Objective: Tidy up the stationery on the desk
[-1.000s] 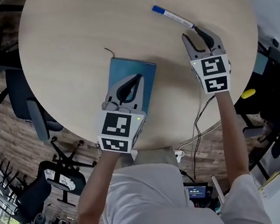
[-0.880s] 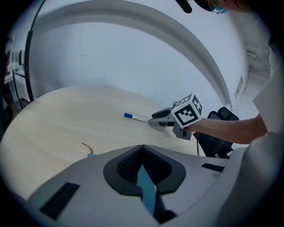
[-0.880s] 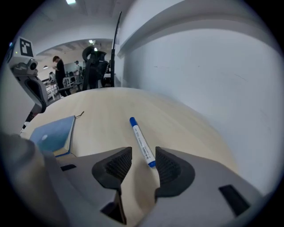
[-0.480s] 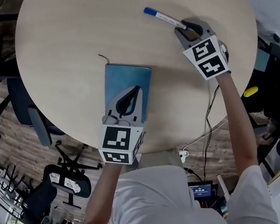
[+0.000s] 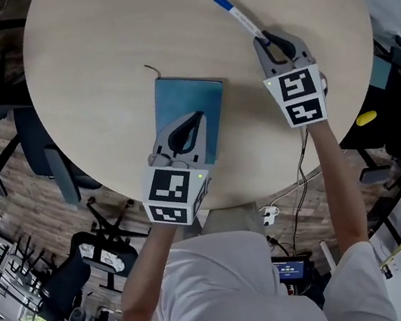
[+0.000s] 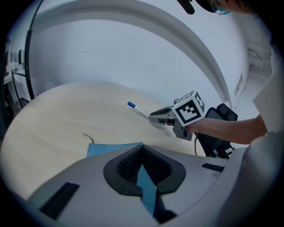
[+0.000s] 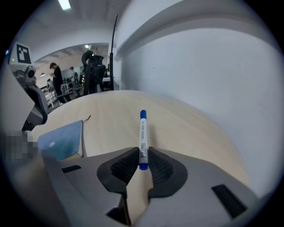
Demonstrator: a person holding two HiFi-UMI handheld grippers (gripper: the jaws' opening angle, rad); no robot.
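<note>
Pen on desk: right claw just closing, pads gripping it; left claw clamped on notebook.

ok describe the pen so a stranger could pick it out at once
On the round wooden table, look to the right gripper, whose jaws have just been closing on one end. It's the slim white pen with blue ends, unlike the flat blue notebook nearby.

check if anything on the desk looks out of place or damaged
Nothing spilled or damaged. The blue notebook lies askew near the table edge, a loose cord trailing from its far corner, left gripper shut on it. The right gripper's jaws have just been closing on the pen.
</note>
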